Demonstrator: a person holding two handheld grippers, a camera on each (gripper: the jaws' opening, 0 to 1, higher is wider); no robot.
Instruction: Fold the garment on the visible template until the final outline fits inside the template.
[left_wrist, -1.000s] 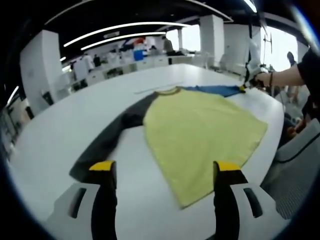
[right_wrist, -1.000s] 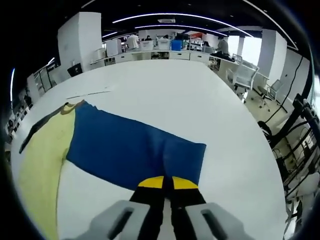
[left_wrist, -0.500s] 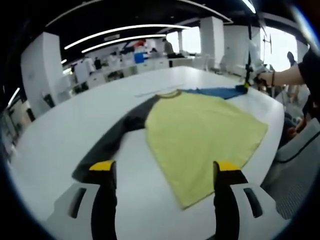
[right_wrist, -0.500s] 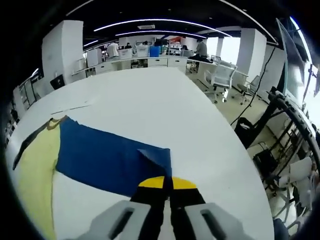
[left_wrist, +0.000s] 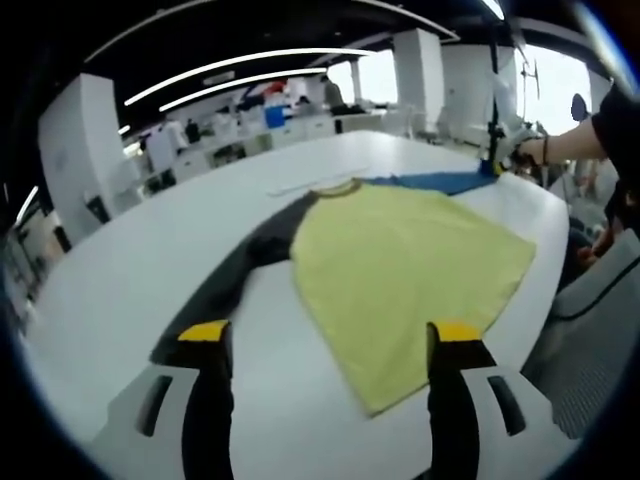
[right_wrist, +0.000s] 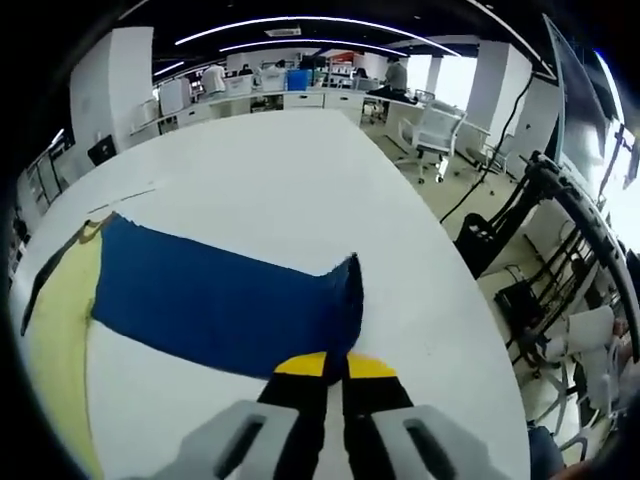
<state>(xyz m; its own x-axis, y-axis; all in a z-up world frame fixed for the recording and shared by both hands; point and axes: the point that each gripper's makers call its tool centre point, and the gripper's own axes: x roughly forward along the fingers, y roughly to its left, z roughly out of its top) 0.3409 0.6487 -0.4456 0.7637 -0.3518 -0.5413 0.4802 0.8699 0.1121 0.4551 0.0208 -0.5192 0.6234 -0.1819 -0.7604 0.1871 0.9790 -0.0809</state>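
A shirt with a yellow body (left_wrist: 400, 265), a dark grey sleeve (left_wrist: 225, 285) and a blue sleeve (left_wrist: 435, 182) lies spread on the white table (left_wrist: 120, 270). My left gripper (left_wrist: 325, 335) hovers open above the shirt's near hem, nothing between its yellow-tipped fingers. My right gripper (right_wrist: 327, 365) is shut on the blue sleeve (right_wrist: 220, 305) at its cuff, whose end curls upward. The right gripper (left_wrist: 497, 160) also shows at the far right of the left gripper view, held in a person's hand.
A thin line of template tape (left_wrist: 310, 180) lies beyond the collar. The table's curved edge (right_wrist: 470, 300) drops off to the right, with black stands, cables and office chairs (right_wrist: 435, 130) beyond. Desks and people stand at the room's far end.
My right gripper has lifted the blue sleeve's cuff, so its end now curls up. The left gripper has stayed open in place.
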